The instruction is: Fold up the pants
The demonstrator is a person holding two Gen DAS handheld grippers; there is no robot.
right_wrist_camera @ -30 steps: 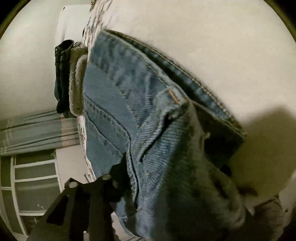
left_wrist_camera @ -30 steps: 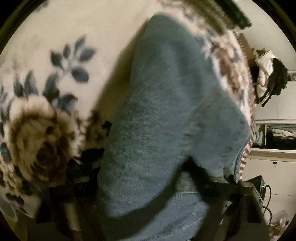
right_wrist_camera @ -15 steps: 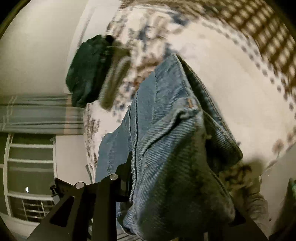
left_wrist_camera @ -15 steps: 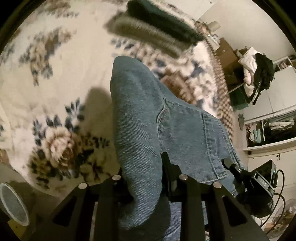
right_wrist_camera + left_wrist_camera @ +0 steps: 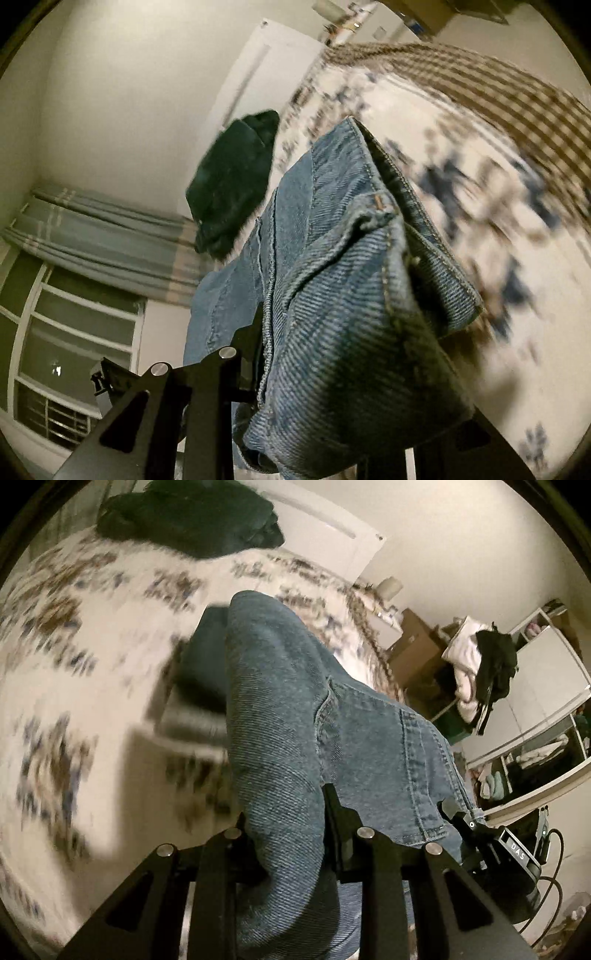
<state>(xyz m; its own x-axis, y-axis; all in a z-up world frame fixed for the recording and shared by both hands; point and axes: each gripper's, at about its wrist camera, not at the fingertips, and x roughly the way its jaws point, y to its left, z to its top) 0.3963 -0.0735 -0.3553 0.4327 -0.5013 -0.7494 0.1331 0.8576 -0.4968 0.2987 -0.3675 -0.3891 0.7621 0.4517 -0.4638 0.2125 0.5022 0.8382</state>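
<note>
Blue denim pants (image 5: 295,720) hang in the air over a bed with a floral cover (image 5: 74,664). My left gripper (image 5: 288,834) is shut on a thick fold of the denim, which bulges up between its black fingers (image 5: 343,834). To the right in the same view, my right gripper (image 5: 476,830) pinches the waistband edge. In the right wrist view, a bunched part of the pants (image 5: 351,314) with a belt loop fills the middle, and my right gripper (image 5: 332,387) is shut on it. Only its left finger (image 5: 243,350) shows; the denim hides the other.
A blurred stack of folded dark and grey clothes (image 5: 195,679) lies on the bed under the pants. A dark green pile (image 5: 184,517) sits at the bed's far end, also seen as dark green cloth (image 5: 232,177). Shelves, boxes and heaped clothes (image 5: 480,664) stand to the right; a curtained window (image 5: 74,314) to the left.
Both grippers have risen and carried the pants up off the bed. The cover now looks farther away, and the room's walls and furniture have come into view.
</note>
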